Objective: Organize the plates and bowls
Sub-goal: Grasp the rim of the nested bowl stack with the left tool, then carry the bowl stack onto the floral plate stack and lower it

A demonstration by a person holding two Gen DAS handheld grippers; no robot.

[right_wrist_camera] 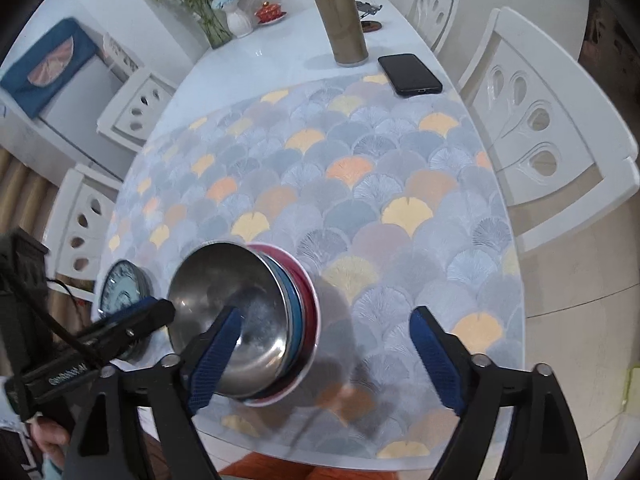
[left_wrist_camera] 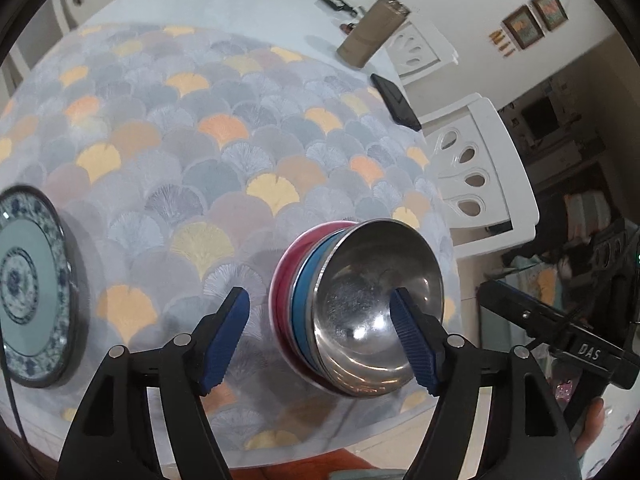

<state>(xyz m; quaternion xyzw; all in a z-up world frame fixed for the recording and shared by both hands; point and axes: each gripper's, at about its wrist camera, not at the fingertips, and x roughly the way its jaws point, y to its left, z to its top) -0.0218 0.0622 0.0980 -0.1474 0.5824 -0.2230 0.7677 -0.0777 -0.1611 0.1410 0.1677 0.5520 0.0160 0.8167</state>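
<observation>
Bowls look done: steel bowl [left_wrist_camera: 372,308] nested on a blue bowl [left_wrist_camera: 304,304] and a red bowl [left_wrist_camera: 282,280], stacked near the desk [left_wrist_camera: 224,128] front edge. Patterned plate [left_wrist_camera: 32,280] sits apart at the desk's left edge, possibly a plate stack, can't tell. My left claw [left_wrist_camera: 320,340] is spread, one finger over the steel bowl, not pinching. Right claw [right_wrist_camera: 326,356] is spread, empty.

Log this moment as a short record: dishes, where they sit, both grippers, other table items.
stack: steel bowl on top, blue bowl under it, red bowl at the bottom
plate: patterned plate, apart from the stack, on the mat
left gripper: open, nothing held
right gripper: open, nothing held
others: flask, phone
</observation>
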